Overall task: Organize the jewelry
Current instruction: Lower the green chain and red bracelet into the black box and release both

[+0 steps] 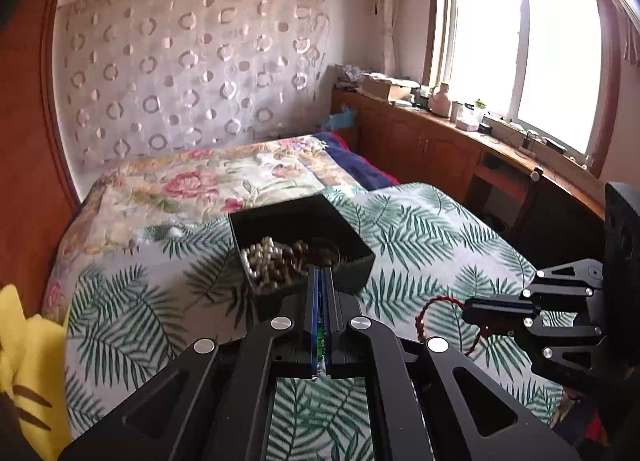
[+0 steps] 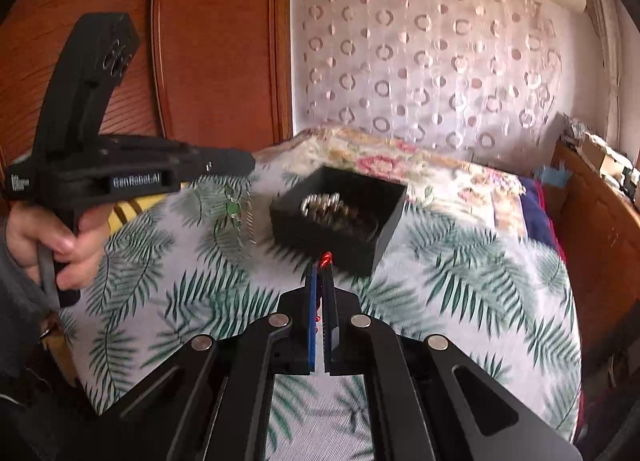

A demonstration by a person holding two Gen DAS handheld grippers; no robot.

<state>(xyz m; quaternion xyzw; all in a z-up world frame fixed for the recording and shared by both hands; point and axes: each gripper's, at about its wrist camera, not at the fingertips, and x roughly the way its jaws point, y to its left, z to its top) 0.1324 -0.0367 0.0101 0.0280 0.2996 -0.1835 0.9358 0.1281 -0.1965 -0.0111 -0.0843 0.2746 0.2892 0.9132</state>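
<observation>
Black box (image 1: 352, 257) on bed holds beaded bracelets (image 1: 276, 261); red cord bracelet (image 1: 430, 311), green-beaded chain (image 2: 234, 211) dangling.

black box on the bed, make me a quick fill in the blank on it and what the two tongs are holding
1. The black box sits on a bedspread printed with green ____.
2. The right tongs are shut on a cord bracelet of ____ colour.
3. The left tongs pinch a thin necklace with ____ stones.
4. The box already holds pale and ____ beads.

Missing words: leaves; red; green; brown
</observation>
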